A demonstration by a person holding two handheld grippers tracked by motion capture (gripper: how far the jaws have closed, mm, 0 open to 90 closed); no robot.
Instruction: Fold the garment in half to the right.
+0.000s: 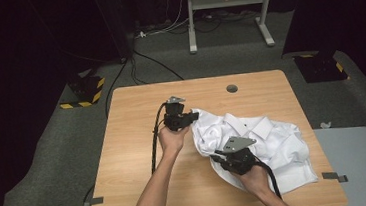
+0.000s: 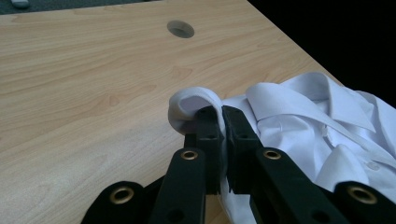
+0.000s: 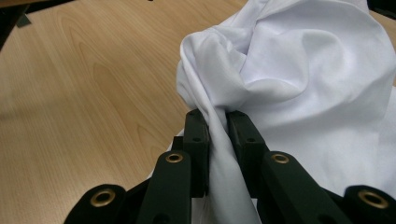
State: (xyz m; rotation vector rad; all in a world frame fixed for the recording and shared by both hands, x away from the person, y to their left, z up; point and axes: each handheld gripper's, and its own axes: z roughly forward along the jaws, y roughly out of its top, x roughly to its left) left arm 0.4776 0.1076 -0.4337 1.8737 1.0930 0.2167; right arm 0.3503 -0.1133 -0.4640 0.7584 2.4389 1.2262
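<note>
Right gripper (image 1: 224,160): lower centre of the high view, jaws clamped on a bunched fold of the white shirt (image 1: 254,142).
Left gripper (image 1: 192,117): centre of frame, clenched on a rolled shirt edge.
White shirt: crumpled on the wooden table (image 1: 138,132), right of centre, collar visible in the left gripper view.
Cable hole (image 1: 232,88): upper centre, in the table's far edge zone.
Floor (image 1: 51,169): grey, surrounding.

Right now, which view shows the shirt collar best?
The left gripper view: the white shirt's collar lies spread open and close, just past the left gripper, which is shut on a fold of the shirt. The high view shows the collar small. The right gripper view shows bunched shirt cloth pinched in its jaws, no collar.
</note>
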